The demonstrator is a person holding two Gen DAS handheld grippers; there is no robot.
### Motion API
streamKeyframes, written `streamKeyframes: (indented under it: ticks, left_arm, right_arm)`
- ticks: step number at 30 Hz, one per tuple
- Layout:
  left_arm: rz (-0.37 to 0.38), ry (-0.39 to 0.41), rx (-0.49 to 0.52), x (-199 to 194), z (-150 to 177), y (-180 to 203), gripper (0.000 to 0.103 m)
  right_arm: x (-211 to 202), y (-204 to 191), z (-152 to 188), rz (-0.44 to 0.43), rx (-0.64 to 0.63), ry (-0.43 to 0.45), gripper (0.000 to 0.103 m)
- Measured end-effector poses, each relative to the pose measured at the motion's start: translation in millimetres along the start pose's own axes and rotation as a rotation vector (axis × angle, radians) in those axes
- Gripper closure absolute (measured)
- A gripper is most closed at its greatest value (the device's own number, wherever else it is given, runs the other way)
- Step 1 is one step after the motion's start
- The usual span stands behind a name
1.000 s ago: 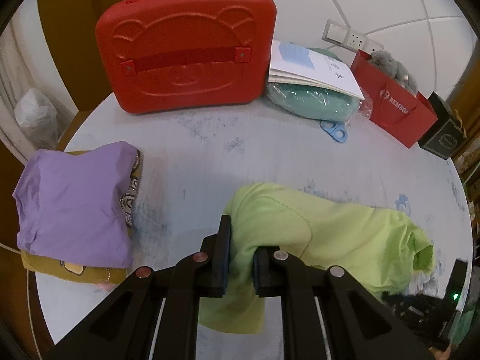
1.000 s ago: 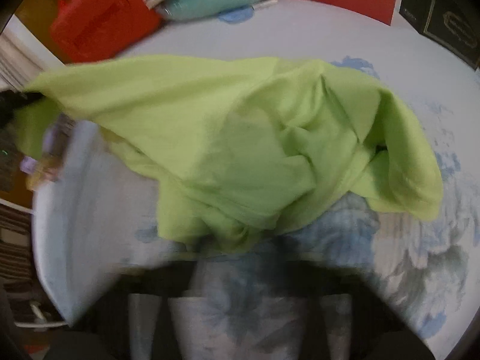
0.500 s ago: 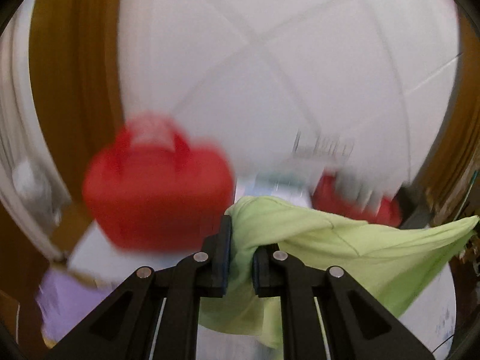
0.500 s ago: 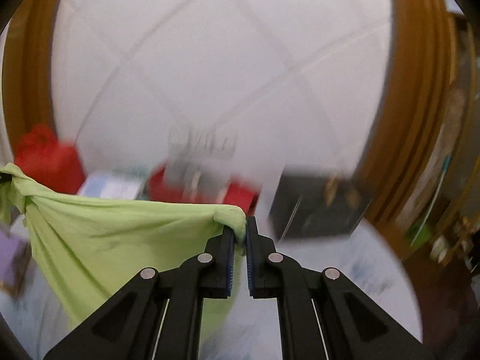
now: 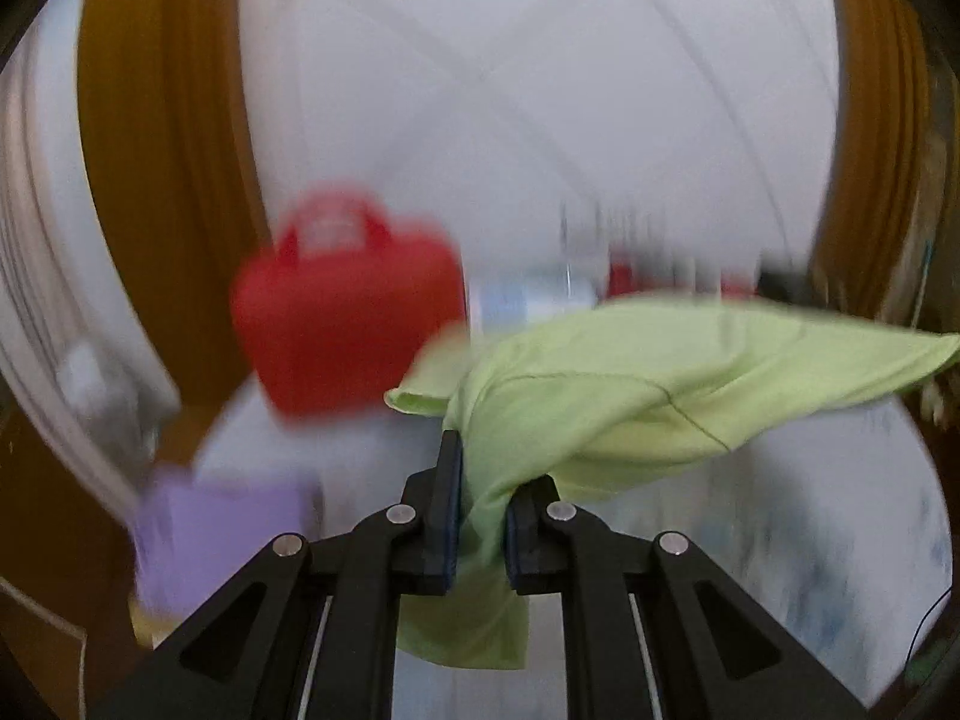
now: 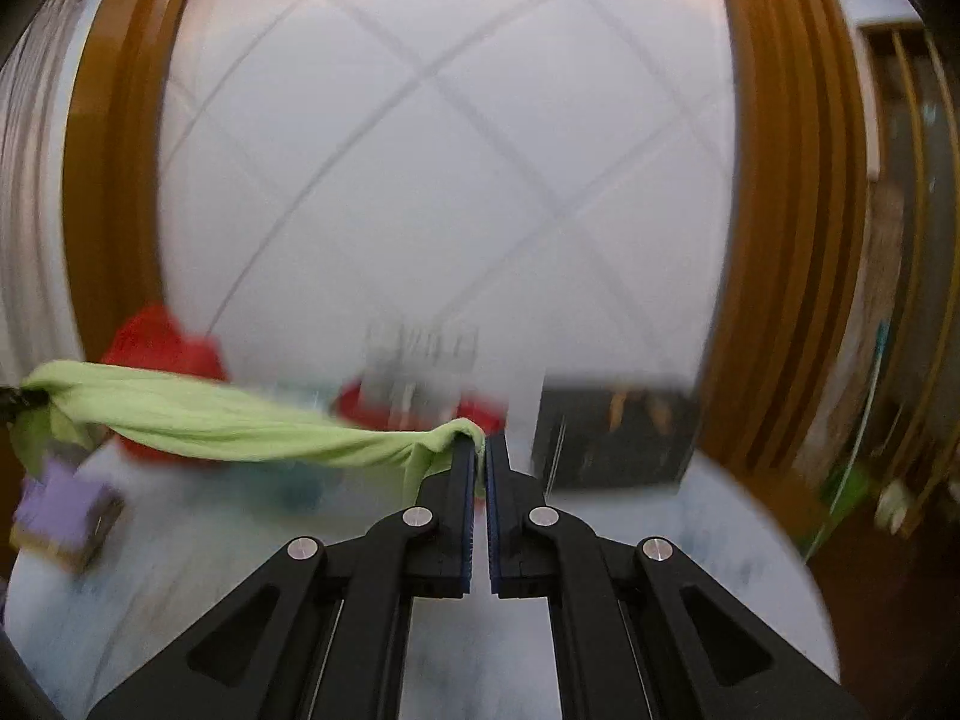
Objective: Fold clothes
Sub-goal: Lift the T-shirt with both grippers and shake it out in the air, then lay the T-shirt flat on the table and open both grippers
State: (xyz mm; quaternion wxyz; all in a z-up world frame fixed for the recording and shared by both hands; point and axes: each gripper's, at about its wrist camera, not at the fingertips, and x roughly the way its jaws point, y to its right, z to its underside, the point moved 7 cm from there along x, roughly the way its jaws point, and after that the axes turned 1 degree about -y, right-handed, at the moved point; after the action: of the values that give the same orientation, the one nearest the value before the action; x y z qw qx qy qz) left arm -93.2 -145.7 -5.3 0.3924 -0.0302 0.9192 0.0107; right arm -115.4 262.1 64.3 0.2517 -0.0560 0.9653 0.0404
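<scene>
No lettering is legible (both views are blurred). The left gripper [image 5: 483, 510] and right gripper [image 6: 480, 468] each clamp an end of the lime-green shirt [image 5: 648, 384], stretched in the air between them above the table [image 6: 690, 546].

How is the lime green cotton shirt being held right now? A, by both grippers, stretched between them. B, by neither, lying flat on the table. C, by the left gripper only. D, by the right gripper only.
A: the lime green cotton shirt is pinched in the left gripper and in the right gripper, spanning the air between them.
</scene>
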Motion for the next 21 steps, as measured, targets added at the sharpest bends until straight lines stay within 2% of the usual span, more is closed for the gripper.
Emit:
streamKeyframes:
  ticks: [5, 9, 12, 13, 14, 16, 18, 19, 20, 21]
  left_arm:
    - [0.031, -0.338, 0.003, 60, 150, 11, 0.093]
    - [0.045, -0.504, -0.006, 85, 216, 17, 0.091]
    - [0.073, -0.544, 0.000, 85, 229, 18, 0.079]
    - [0.083, -0.557, 0.002, 84, 233, 19, 0.068]
    - [0.092, -0.571, 0.004, 84, 238, 19, 0.062]
    - [0.113, -0.554, -0.001, 75, 234, 17, 0.060]
    - [0.109, -0.508, -0.017, 62, 224, 9, 0.049]
    - [0.097, -0.477, -0.029, 56, 217, 4, 0.044]
    - [0.093, -0.450, -0.045, 53, 212, -1, 0.042]
    - [0.089, -0.421, -0.067, 50, 204, -7, 0.042]
  right_arm:
    - [6, 12, 138, -0.037, 0.109, -0.306, 0.101]
    - [8, 28, 225, -0.051, 0.202, -0.527, 0.101]
    - [12, 36, 276, -0.038, 0.212, -0.658, 0.101]
    - [11, 40, 283, -0.031, 0.222, -0.675, 0.100]
    - [11, 44, 289, -0.023, 0.232, -0.691, 0.100]
    - [9, 52, 302, -0.005, 0.252, -0.721, 0.098]
    - [8, 60, 303, 0.024, 0.260, -0.717, 0.084]
    - [7, 64, 298, 0.035, 0.262, -0.704, 0.074]
    - [6, 67, 292, 0.045, 0.263, -0.689, 0.068]
    - [4, 69, 287, 0.048, 0.264, -0.677, 0.067]
